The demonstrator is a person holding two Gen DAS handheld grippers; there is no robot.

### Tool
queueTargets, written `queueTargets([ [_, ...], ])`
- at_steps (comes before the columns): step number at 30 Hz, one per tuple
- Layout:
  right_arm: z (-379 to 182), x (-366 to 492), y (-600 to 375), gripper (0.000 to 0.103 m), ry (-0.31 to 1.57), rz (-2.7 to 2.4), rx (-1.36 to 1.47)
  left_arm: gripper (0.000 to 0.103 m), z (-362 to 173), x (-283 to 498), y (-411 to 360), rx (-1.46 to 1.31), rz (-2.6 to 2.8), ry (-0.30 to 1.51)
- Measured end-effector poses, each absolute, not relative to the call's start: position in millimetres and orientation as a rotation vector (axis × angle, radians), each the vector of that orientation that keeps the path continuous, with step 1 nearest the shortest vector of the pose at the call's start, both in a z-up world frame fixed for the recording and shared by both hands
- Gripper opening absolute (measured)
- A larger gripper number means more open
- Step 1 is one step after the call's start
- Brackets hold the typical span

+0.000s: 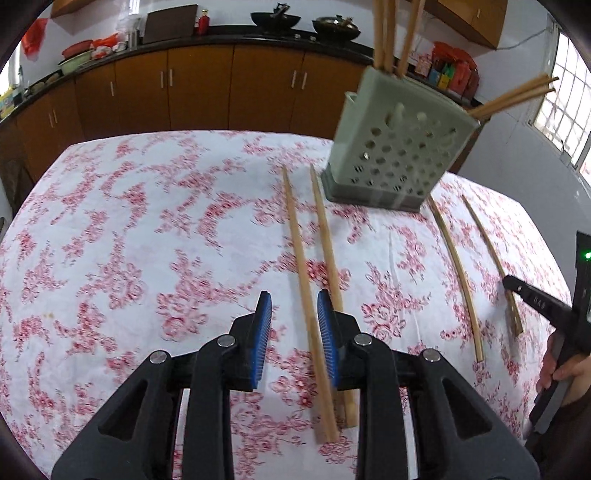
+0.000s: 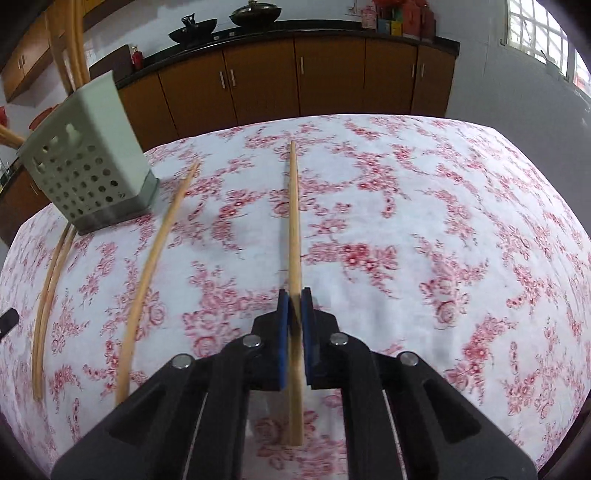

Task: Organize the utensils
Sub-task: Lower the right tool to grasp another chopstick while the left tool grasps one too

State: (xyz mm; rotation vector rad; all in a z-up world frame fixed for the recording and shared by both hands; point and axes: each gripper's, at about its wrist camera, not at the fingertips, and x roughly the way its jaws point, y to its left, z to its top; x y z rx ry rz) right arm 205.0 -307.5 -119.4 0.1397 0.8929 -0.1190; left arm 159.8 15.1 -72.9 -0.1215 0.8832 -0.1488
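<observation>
Nearest the right wrist camera, the right gripper (image 2: 294, 295) was clamped on a wooden chopstick (image 2: 294, 221), its blue pads (image 2: 283, 332) pressed against the stick from both sides. The chopstick ran straight forward from between the jaws, its thin tip reaching out over the floral tablecloth (image 2: 424, 221) and its thick end passing back beneath the gripper body. Whether the stick still touched the cloth could not be told. The gripper pointed level along the table toward the far cabinets (image 2: 258, 92).

In the left wrist view, the left gripper (image 1: 294, 306) hung low over the cloth with its jaws apart, gripping nothing. One chopstick of a pair (image 1: 301, 266) lay on the cloth and passed between the spread blue pads; its neighbour (image 1: 325, 229) lay just beside it, running under the right-hand finger. At the right edge of that view the person's right hand (image 1: 561, 373) gripped the black handle of the other tool, tilted in toward the table.

Farther out, a single chopstick (image 2: 155, 251) lay on the cloth left of the held one. Beyond it stood the pale perforated utensil holder (image 2: 88, 162), on a darker base, with several chopsticks (image 1: 391, 33) standing in it. On the far counter (image 2: 332, 29) sat two dark woks (image 2: 192, 31).
</observation>
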Motion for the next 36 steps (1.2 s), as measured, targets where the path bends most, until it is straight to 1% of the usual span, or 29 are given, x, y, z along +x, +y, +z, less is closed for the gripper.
queueTargets([
  [13, -120, 202, -303, 0.008, 0.883, -0.12, 0.095, 0.027, -89, 168, -4, -0.054, -0.114, 0.923],
  [18, -120, 201, -301, 0.008, 0.877, -0.123, 0.081, 0.024, -89, 168, -5, -0.037, -0.093, 0.917],
  [22, -121, 200, -300, 0.008, 0.875, -0.123, 0.076, 0.018, -91, 169, -8, -0.019, -0.073, 0.909],
  [26, -121, 199, -300, 0.008, 0.873, -0.122, 0.072, 0.008, -92, 170, -7, -0.012, -0.044, 0.9],
  [31, -121, 199, -301, 0.008, 0.873, -0.12, 0.067, 0.008, -93, 177, 6, -0.018, 0.0, 0.898],
  [36, -121, 200, -300, 0.008, 0.873, -0.118, 0.069, 0.008, -93, 185, 37, -0.048, 0.079, 0.899],
])
